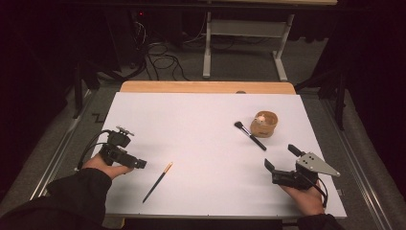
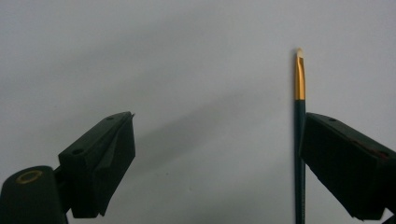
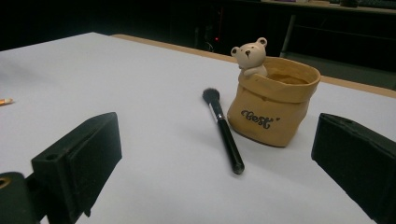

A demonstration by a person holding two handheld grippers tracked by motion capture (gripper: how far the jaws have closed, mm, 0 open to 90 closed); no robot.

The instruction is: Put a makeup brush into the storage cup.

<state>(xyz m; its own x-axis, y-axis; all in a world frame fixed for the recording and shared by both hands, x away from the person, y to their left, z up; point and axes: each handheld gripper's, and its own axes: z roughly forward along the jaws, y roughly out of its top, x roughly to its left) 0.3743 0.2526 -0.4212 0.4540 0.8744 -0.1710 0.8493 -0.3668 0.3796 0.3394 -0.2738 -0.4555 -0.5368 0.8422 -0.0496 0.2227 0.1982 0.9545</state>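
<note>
Jaws on both grippers stand wide apart, and neither pair has hold of anything.

The left gripper (image 1: pixel 139 164) sits near the left edge of the worktop (image 1: pixel 201 115), close to the near side. Just beside it lies a thin brush (image 1: pixel 157 182) with a dark handle and a gold band near its tip. In the left gripper view, the thin brush (image 2: pixel 299 135) lies between the open jaws but right up against one of them, with lots of room on the other side. Its handle runs the same way the jaws point, and the gold tip points away from the hand. So the brush lies along the jaws, not across them. I think the jaws must slide over a little so the handle sits in the middle, and then squeeze. The left hand is much nearer to this brush than the right hand is.

The right gripper (image 1: pixel 282 160) rests near the right edge, close to the near side. A fluffy black brush (image 3: pixel 223 129) lies on the worktop a bit farther in from it, its soft end pointing away. Just beside that brush stands a tan cup (image 3: pixel 273 105) that looks like a little sack, with a small bear peeking over its rim. The right hand is the nearer one to these two things.
</note>
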